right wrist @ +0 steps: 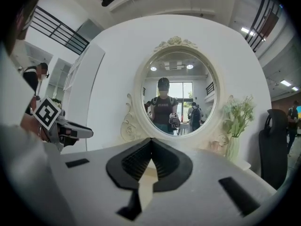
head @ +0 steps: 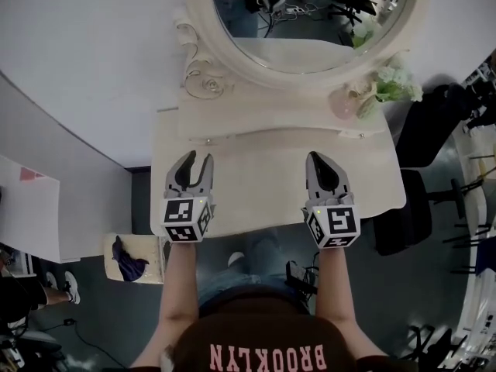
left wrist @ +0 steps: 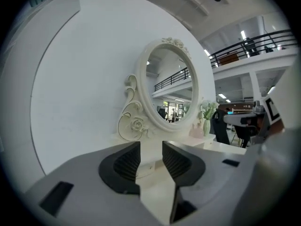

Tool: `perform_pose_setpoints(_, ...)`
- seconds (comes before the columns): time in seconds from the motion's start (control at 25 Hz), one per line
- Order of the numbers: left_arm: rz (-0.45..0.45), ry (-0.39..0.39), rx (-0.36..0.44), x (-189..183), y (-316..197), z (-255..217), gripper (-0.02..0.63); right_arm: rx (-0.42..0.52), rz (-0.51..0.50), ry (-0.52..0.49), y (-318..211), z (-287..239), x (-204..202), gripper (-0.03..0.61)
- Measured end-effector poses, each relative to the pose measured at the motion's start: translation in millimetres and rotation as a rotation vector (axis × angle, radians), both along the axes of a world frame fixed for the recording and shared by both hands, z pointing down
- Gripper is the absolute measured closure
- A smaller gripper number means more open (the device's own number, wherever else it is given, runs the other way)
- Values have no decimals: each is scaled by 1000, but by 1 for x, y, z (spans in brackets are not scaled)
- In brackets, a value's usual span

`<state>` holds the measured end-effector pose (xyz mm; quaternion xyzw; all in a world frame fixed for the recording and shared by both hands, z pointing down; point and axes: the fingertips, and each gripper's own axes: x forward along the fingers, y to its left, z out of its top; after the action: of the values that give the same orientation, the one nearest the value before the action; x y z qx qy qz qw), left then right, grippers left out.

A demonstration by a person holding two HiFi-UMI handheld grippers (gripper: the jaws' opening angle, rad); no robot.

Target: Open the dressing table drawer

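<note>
The cream dressing table (head: 256, 178) stands in front of me under its oval mirror (head: 310, 22). No drawer front shows along its near edge in the head view. Two small knobs (head: 208, 140) sit on the low raised shelf at the back. My left gripper (head: 198, 158) hovers over the left half of the tabletop, open and holding nothing; the left gripper view shows a clear gap at the left gripper (left wrist: 151, 145). Over the right half my right gripper (head: 314, 156) is shut on nothing, and in its own view the right gripper (right wrist: 151, 141) has its tips touching.
A pale vase of white-green flowers (head: 387, 84) stands at the table's back right corner. A black chair (head: 403, 215) is beside the table's right end. A small stool with a purple cloth (head: 132, 258) sits on the floor at the left. A white curved wall lies behind.
</note>
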<state>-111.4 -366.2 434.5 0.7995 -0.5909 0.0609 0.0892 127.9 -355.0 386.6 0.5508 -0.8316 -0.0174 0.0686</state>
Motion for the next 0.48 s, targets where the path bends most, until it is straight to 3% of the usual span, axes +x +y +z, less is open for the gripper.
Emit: perform_pose_setpoints(0.48,-74,-46,-169,-2,-58,86,489,-147,-22,19,-75,79,12,580)
